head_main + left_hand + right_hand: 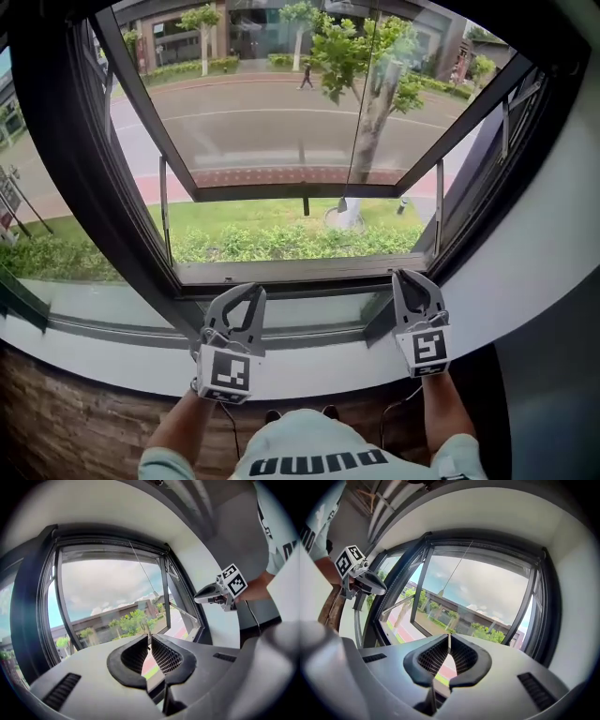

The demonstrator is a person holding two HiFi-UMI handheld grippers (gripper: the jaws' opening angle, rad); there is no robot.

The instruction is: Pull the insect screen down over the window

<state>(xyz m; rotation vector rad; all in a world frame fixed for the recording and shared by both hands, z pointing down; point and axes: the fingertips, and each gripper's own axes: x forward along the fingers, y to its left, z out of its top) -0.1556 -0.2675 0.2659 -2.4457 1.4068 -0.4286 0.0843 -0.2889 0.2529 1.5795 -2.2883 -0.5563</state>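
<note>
Entry, task not yet begun: we hold left gripper (249, 294) and right gripper (410, 278) low by the sill (309, 373), fingers pressed together on nothing, the insect screen unseen (presumably rolled up top), its pull cord (356, 141) hanging untouched mid-window.

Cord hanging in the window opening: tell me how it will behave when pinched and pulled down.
The cord looks very thin and hangs in a straight line, so it is probably limp and light, apt to swing if nudged. The small knob at its end likely keeps it taut and gives a surer hold. A cord this fine may slip when pinched.
</note>
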